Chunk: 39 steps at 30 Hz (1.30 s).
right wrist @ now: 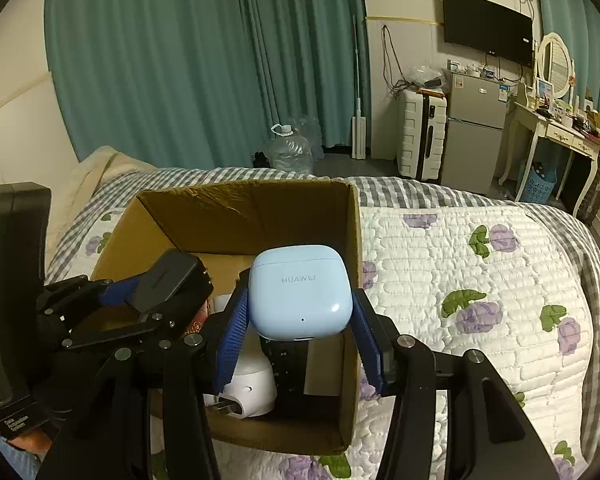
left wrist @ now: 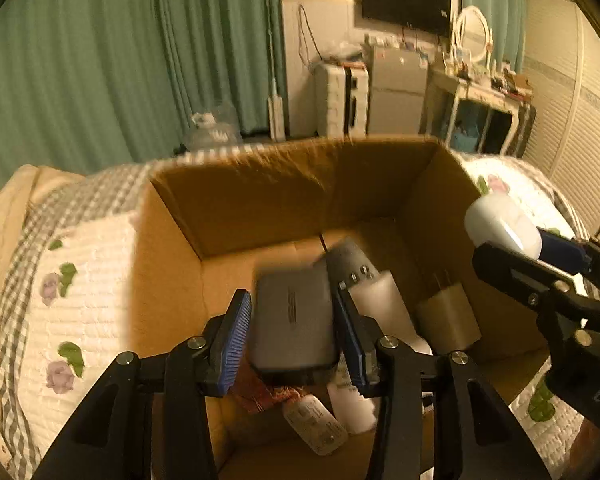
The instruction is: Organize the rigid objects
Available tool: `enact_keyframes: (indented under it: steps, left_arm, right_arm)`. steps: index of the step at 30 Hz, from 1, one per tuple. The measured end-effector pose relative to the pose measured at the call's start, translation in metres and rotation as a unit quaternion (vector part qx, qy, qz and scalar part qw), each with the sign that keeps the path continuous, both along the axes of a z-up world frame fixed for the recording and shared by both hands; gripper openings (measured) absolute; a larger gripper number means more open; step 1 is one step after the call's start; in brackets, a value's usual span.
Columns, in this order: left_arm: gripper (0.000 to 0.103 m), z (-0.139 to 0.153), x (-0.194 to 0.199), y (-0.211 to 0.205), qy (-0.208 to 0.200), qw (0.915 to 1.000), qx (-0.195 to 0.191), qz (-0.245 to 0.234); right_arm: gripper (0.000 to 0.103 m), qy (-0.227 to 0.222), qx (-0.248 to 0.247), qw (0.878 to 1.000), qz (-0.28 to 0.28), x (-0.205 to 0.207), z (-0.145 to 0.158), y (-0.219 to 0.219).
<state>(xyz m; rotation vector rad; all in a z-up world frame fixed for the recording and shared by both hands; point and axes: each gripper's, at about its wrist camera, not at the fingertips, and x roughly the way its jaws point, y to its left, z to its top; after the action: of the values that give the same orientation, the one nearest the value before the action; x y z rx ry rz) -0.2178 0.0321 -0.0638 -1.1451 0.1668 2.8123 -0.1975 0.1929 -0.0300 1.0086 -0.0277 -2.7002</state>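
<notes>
An open cardboard box [left wrist: 260, 196] [right wrist: 354, 240] sits on the bed. My left gripper [left wrist: 290, 320] is shut on a grey rectangular device [left wrist: 294, 316] and holds it over the inside of the box; it also shows in the right wrist view [right wrist: 168, 280]. My right gripper [right wrist: 300, 320] is shut on a light blue HUAWEI earbud case [right wrist: 300, 292] and holds it above the box's right side; the case also shows in the left wrist view [left wrist: 504, 224]. Inside the box lie a dark remote [left wrist: 350, 260], a white charger plug [left wrist: 448, 316] [right wrist: 248, 392] and white bottles [left wrist: 316, 424].
The box rests on a quilted floral bedspread [right wrist: 480, 280] with a grey checked border. A pillow [left wrist: 4, 216] lies at the left. Beyond the bed are green curtains, a water jug [right wrist: 290, 148], a suitcase [right wrist: 420, 136], a small fridge [right wrist: 474, 128] and a dressing table [right wrist: 556, 128].
</notes>
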Motion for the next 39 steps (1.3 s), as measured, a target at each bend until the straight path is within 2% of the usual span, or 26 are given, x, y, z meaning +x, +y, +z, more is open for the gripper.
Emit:
enact_keyframes:
  steps: [1, 2, 10, 16, 17, 18, 20, 27, 32, 35, 39]
  left_arm:
    - [0.060, 0.005, 0.003, -0.001, 0.015, 0.9999, -0.005, 0.005]
    - [0.066, 0.010, 0.005, -0.002, 0.025, 0.9996, -0.008, 0.008]
    - [0.067, 0.021, 0.011, -0.018, 0.057, 0.9977, -0.019, 0.031]
    - [0.067, 0.021, 0.010, -0.024, 0.061, 0.9968, -0.024, 0.045]
    - [0.067, 0.023, 0.011, -0.024, 0.063, 0.9967, -0.023, 0.047]
    - [0.067, 0.026, 0.013, -0.024, 0.065, 0.9964, -0.023, 0.049]
    - [0.067, 0.033, 0.019, -0.026, 0.071, 0.9959, -0.022, 0.051]
    - [0.068, 0.092, 0.066, -0.021, 0.128, 0.9904, -0.019, 0.048]
    - [0.074, 0.147, 0.116, -0.020, 0.190, 0.9807, -0.007, 0.048]
    - [0.077, 0.169, 0.139, -0.021, 0.216, 0.9753, -0.005, 0.047]
    - [0.080, 0.191, 0.176, -0.019, 0.247, 0.9678, -0.004, 0.047]
  right_arm:
    - [0.050, 0.002, -0.001, 1.000, 0.000, -0.001, 0.001, 0.000]
    - [0.050, 0.003, -0.002, 1.000, 0.000, -0.001, 0.002, -0.001]
    - [0.050, 0.021, 0.001, 1.000, 0.007, -0.020, 0.005, -0.010]
    - [0.051, 0.023, 0.017, 1.000, 0.008, -0.034, -0.005, -0.020]
    - [0.060, 0.022, 0.020, 1.000, 0.008, -0.034, -0.006, -0.021]
    - [0.064, 0.024, 0.024, 0.999, 0.004, -0.032, -0.004, -0.021]
    - [0.065, 0.030, 0.023, 0.999, 0.001, -0.026, 0.003, -0.019]
    - [0.069, 0.076, 0.024, 0.997, -0.019, 0.020, 0.065, -0.004]
    - [0.075, 0.123, 0.026, 0.992, -0.018, 0.072, 0.119, 0.005]
    - [0.078, 0.145, 0.032, 0.989, -0.019, 0.104, 0.143, 0.010]
    - [0.087, 0.169, 0.031, 0.985, -0.023, 0.142, 0.165, 0.016]
